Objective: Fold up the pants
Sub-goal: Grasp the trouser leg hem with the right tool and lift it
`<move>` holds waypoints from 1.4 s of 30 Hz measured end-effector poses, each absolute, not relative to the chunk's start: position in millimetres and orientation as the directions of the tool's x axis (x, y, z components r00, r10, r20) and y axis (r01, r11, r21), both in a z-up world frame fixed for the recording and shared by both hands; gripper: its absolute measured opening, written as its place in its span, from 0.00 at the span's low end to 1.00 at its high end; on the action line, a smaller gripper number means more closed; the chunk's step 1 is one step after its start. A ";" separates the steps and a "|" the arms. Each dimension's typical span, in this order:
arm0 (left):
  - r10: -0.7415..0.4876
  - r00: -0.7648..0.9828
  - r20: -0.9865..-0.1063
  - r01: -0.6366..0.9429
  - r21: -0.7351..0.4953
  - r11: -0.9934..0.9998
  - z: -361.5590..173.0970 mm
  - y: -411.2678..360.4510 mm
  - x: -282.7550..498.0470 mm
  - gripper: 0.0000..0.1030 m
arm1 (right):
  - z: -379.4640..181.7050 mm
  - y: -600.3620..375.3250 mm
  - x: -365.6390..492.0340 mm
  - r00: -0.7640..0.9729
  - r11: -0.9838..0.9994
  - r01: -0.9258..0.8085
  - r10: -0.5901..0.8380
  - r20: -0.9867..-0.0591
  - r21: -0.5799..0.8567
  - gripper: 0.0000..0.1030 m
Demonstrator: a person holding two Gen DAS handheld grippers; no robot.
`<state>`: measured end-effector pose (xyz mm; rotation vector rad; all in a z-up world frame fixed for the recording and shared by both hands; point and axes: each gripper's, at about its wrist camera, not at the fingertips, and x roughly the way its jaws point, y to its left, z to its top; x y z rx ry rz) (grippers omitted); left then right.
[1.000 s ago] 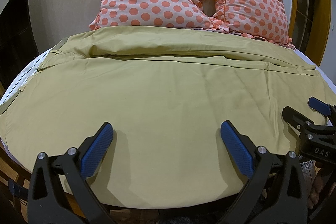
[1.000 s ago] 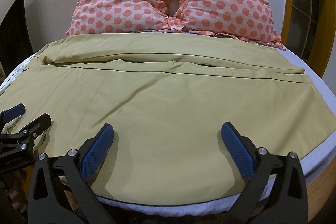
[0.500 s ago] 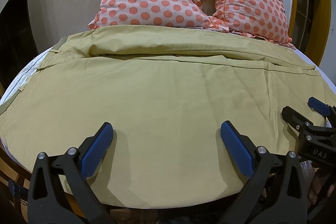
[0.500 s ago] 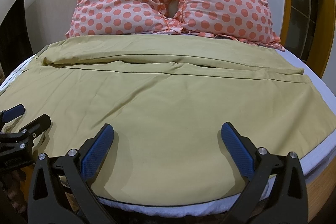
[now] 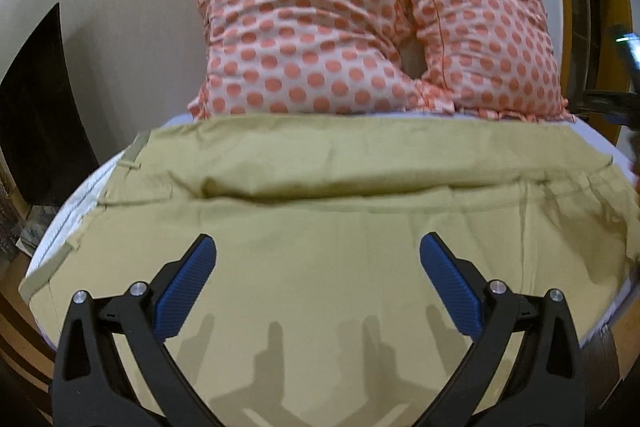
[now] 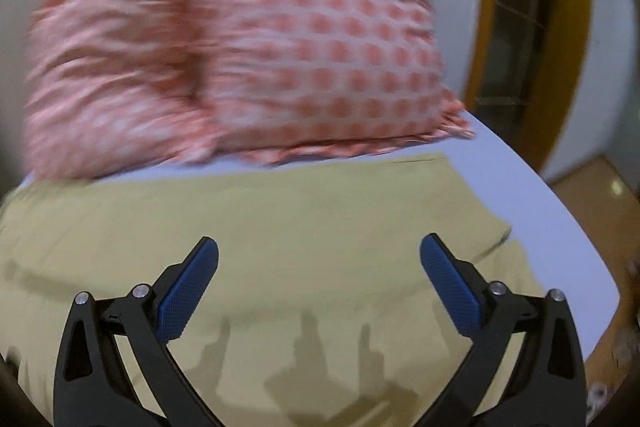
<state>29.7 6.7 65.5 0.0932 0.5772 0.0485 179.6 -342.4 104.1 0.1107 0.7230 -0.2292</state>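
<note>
- Bedroom: a bed (image 5: 80,195) with white sheet carries two dotted pillows (image 5: 304,39) against a beige wall.
- Pants (image 5: 328,227), khaki, lie spread across the bed, one lengthwise fold already showing near the pillows.
- Left gripper (image 5: 318,267) hangs over the pants, spread wide, holding nothing.
- Right gripper (image 6: 319,267), also wide and empty, hangs over the right end of the pants; this view is blurred.
- Step, by judgement: reaching for a grasp before a crosswise fold.
- Next calls for both grippers to pinch an edge cleanly, catching all layers, not the sheet.
</note>
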 end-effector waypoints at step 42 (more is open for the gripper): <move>-0.139 0.895 -0.423 0.049 -0.215 0.975 111.5 103.8 62.2 0.98 | -18.3 -469.3 35.5 0.827 0.541 0.382 0.162 -0.539 0.749 0.44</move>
